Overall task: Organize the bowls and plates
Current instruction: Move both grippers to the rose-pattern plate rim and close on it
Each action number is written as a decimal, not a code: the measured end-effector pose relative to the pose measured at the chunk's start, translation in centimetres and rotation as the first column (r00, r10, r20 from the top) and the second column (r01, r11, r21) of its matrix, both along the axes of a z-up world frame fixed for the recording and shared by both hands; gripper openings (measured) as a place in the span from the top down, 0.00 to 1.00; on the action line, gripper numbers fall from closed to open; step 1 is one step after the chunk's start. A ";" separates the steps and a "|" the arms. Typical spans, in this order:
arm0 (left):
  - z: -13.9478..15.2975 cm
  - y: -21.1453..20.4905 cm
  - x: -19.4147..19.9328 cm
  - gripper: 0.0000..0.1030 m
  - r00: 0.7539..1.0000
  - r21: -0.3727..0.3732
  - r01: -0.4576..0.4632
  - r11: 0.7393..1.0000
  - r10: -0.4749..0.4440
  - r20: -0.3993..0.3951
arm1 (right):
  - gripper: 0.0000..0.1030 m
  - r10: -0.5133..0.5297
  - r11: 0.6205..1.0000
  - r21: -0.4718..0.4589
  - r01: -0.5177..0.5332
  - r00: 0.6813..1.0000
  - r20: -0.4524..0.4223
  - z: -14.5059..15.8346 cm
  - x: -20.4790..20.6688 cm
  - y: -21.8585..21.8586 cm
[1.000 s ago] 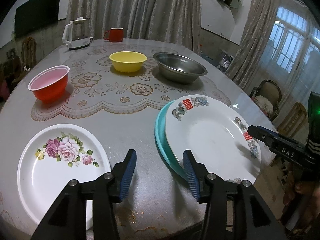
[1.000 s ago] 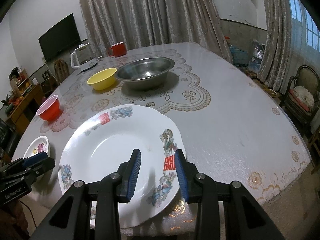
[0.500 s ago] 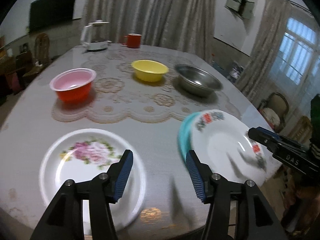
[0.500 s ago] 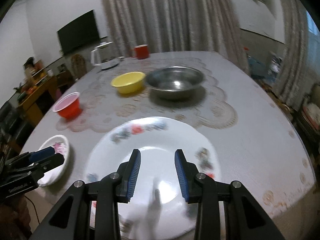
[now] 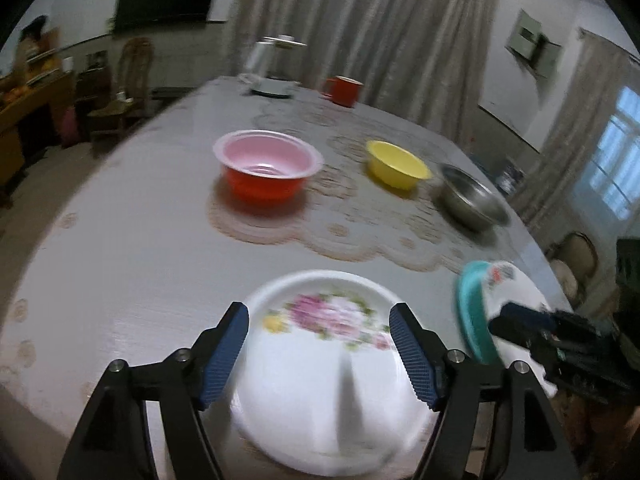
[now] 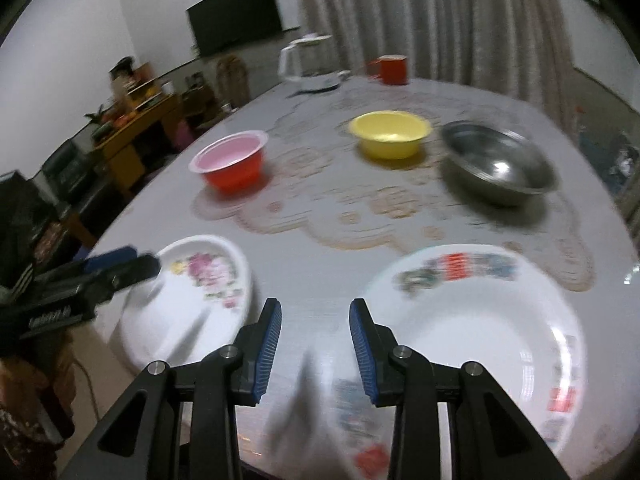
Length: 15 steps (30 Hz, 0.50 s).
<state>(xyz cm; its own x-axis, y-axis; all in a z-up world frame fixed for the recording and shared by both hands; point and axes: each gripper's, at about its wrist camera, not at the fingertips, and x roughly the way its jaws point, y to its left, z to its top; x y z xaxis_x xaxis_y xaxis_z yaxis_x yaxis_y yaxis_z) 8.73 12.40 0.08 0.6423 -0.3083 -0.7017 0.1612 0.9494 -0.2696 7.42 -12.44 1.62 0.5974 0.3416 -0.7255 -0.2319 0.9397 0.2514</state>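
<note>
Rose-patterned plate (image 5: 320,360) lies on the table (image 5: 140,260) beneath my left gripper (image 5: 320,354), framed between jaws that have just been widening, untouched. My right gripper (image 6: 314,344) hangs released, empty, beside the red-motif plate (image 6: 472,332).

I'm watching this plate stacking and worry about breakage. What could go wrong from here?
1. The flowered plate lies at the table edge; the left gripper, its jaws just opened wide around it but not gripping, might nudge it off.
2. The big white plate on the teal plate also sits near the edge, so the right gripper, open beside it, could knock it.
</note>
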 end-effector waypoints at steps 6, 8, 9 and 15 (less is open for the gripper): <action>-2.1 3.0 1.0 0.29 0.998 0.000 -0.032 0.999 0.032 -0.056 | 0.66 0.066 0.998 -0.013 -0.066 0.997 -0.040 -1.1 1.0 3.6; -2.9 3.4 1.1 0.29 0.996 -0.005 -0.035 0.999 0.034 -0.081 | 0.66 0.076 0.997 -0.018 -0.077 0.996 -0.050 -1.4 1.2 4.2; -3.2 3.4 1.1 0.29 0.996 -0.003 -0.028 1.000 0.028 -0.087 | 0.66 0.080 0.996 -0.020 -0.081 0.995 -0.055 -1.5 1.4 4.4; -4.2 2.8 0.7 0.31 0.995 0.022 0.028 0.999 -0.025 -0.100 | 0.66 0.099 0.994 -0.034 -0.102 0.993 -0.069 -2.3 1.6 5.7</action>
